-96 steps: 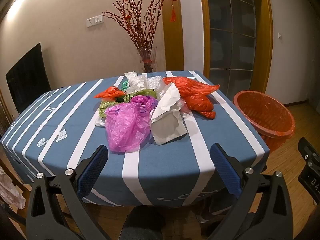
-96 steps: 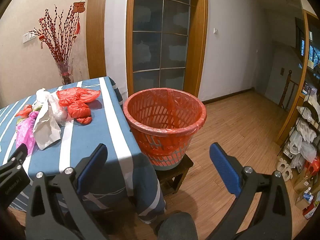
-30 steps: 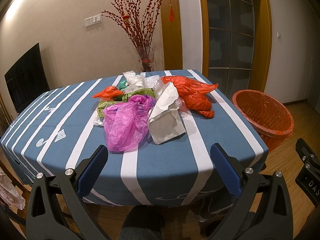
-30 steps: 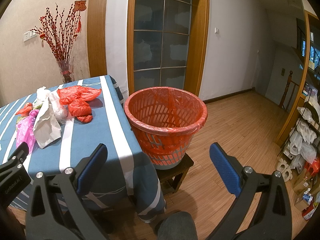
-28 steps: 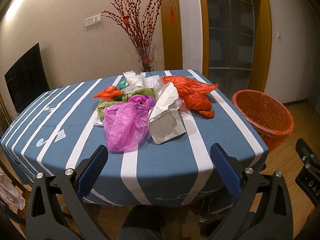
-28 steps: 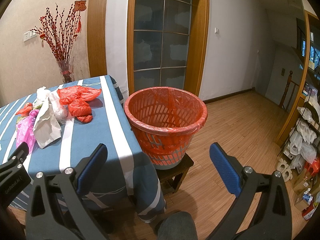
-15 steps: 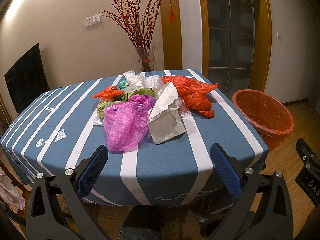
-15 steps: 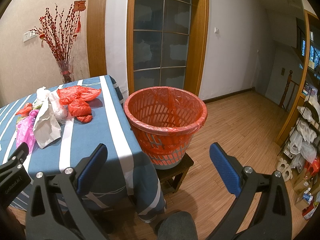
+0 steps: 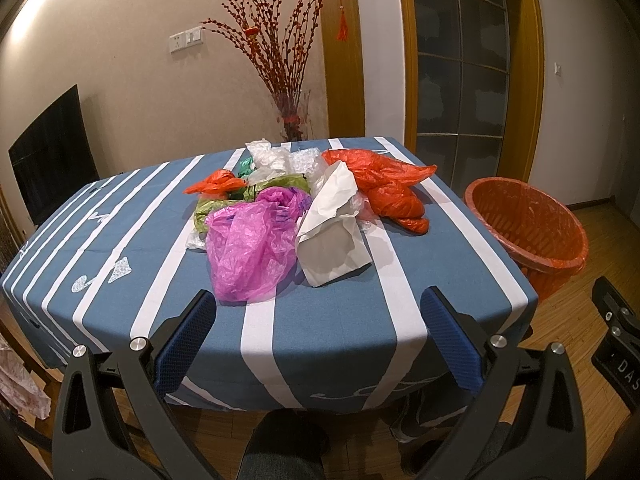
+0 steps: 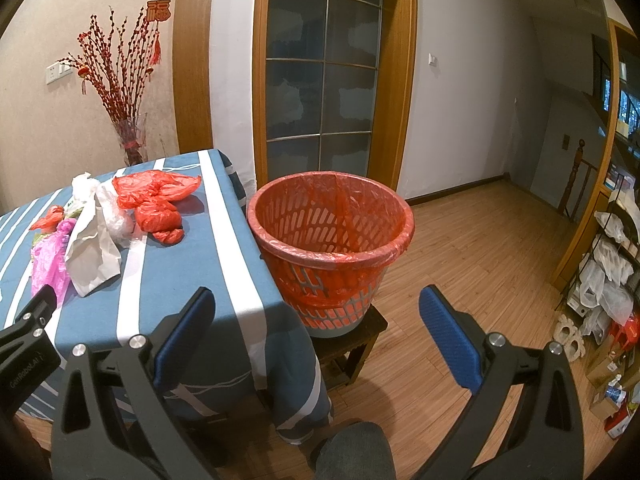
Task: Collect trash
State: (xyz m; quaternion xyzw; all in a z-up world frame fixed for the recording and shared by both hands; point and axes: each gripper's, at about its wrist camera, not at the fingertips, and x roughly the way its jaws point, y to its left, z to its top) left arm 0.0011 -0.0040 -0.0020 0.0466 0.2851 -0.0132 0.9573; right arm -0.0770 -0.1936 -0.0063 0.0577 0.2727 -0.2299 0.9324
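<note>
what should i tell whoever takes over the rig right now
Left claw: open, empty, short of the table's near edge, aimed at the trash pile.
Right claw: open, empty, facing the bin.
Pile mid-table: pink bag and white paper bag nearest, red bag toward the bin side, green bag, small orange bag and clear plastic behind.
Bin stands on a stool at the table's right end, lined, looks empty.
Done: nothing collected.
Left: every piece goes into the bin; the pink bag seems the easiest start.
</note>
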